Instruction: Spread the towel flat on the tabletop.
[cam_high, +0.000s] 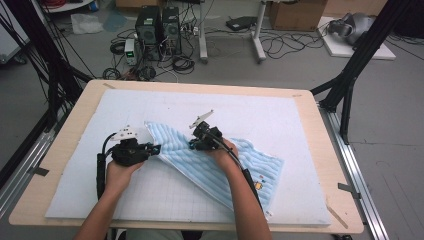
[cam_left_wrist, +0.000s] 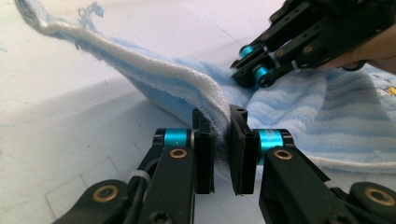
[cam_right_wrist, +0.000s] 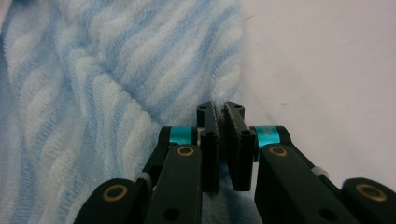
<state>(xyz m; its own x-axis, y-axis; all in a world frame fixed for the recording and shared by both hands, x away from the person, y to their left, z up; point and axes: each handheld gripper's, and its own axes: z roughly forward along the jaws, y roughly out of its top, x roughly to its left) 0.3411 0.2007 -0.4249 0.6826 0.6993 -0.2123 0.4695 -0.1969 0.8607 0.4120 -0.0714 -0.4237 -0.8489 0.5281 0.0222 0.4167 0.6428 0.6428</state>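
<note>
Two grippers hold one blue-and-white striped towel (cam_high: 220, 162) near the middle of a white gridded mat (cam_high: 280, 120) that covers a light wooden table (cam_high: 327, 150). Seen from the high view, the towel's long axis runs from about ten o'clock to four o'clock: its upper-left corner lies toward ten o'clock of the mat's centre, and its far end, with a small orange mark near the corner, lies toward four or five o'clock, close to the mat's near edge.

The left gripper (cam_high: 155, 148) sits at about nine o'clock of the towel, its jaws pointing toward three o'clock. In the left gripper view its two black jaws are clamped on the towel's thick white hem (cam_left_wrist: 223, 126), which rises out of them and runs up and away toward ten o'clock, lifted off the mat. The person's left hand (cam_high: 117, 172) holds this gripper from below.

The right gripper (cam_high: 192, 144) is near the towel's upper edge, just beside the left one, at about three o'clock from it, its jaws pointing roughly toward nine o'clock. In the right gripper view (cam_right_wrist: 223, 112) the jaws stand nearly together with a thin fold of striped cloth pinched between them, at the towel's edge where it meets bare mat. The right hand (cam_high: 222, 152) rests over the towel.

Beyond the table, the floor (cam_high: 300, 70) carries cables and two dark computer towers (cam_high: 157, 27).
</note>
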